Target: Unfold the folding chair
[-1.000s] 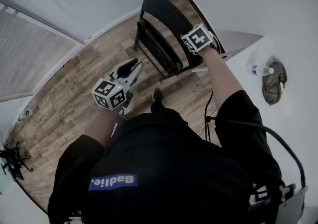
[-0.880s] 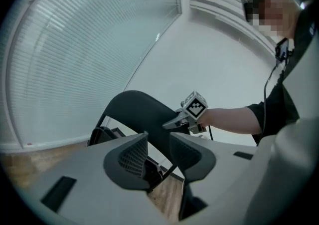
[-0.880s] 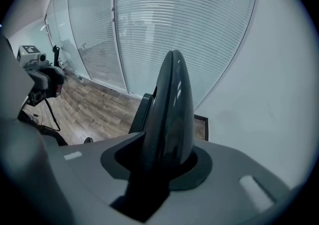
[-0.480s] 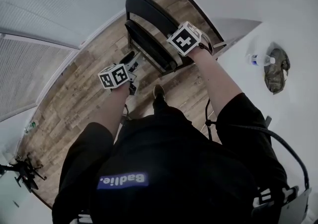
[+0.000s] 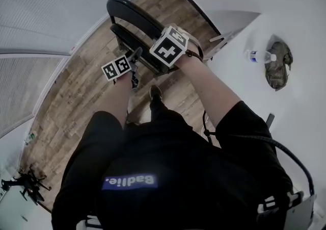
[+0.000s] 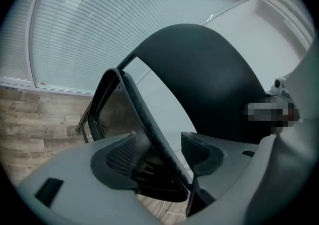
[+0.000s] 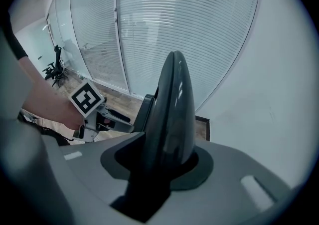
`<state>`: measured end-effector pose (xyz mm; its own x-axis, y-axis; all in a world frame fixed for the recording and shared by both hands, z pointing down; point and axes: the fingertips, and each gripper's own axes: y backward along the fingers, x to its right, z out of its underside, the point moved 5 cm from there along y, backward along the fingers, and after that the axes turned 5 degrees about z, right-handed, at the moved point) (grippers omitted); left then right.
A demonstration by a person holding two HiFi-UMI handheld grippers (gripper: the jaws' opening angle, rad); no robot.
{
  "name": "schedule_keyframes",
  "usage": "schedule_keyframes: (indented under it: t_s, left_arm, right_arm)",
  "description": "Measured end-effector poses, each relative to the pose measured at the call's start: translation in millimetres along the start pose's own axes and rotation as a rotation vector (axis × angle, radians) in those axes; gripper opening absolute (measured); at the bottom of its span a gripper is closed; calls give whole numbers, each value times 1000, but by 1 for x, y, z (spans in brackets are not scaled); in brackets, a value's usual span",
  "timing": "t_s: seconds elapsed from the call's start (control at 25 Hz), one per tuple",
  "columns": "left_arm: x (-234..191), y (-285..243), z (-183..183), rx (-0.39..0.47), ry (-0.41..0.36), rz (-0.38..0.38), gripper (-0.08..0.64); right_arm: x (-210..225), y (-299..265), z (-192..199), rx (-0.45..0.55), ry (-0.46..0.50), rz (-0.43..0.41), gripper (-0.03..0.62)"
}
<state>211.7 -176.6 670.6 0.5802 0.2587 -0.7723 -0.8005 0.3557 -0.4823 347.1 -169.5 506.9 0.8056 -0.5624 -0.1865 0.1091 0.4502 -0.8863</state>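
Note:
The black folding chair stands folded on the wood floor, with its curved backrest (image 5: 127, 10) above its seat (image 5: 133, 44). My right gripper (image 5: 168, 50) is shut on the top of the backrest (image 7: 172, 99), which fills the gap between its jaws. My left gripper (image 5: 135, 55) sits low at the seat's front edge. In the left gripper view the seat edge (image 6: 144, 119) runs slantwise between the jaws of my left gripper (image 6: 159, 144). Those jaws are opening, with a gap showing beside the right pad (image 6: 202, 151).
A white table at the right carries a water bottle (image 5: 256, 56) and a camouflage cloth (image 5: 277, 68). Glass walls with blinds (image 5: 61, 4) close off the left side. A black tripod-like object (image 5: 28, 185) stands at the lower left. My shoe (image 5: 155, 94) is just before the chair.
My left gripper has dropped and moved in to the chair's seat edge, and its jaws have opened around it. The right gripper has kept its hold on the backrest.

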Motion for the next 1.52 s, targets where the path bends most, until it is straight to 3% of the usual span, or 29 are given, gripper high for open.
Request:
schedule_keyframes:
  t_s: [0.16, 0.36, 0.48, 0.8, 1.08, 1.52]
  left_arm:
    - [-11, -30, 6, -24, 7, -35, 267]
    - [-15, -64, -3, -25, 24, -22, 267]
    - [-20, -78, -2, -36, 70, -44, 267]
    - [-29, -77, 0, 49, 147, -18, 266]
    - [-37, -56, 5, 28, 135, -9, 266]
    - [-74, 21, 32, 39, 100, 45, 244]
  right_arm:
    - [1, -2, 6, -3, 2, -3, 135]
    - [3, -4, 4, 3, 6, -3, 135]
    - [0, -5, 2, -1, 10, 1, 135]
    - [-5, -4, 1, -3, 16, 13, 135]
    - [-25, 0, -3, 2, 23, 0, 133]
    - [-43, -4, 0, 6, -13, -36, 137]
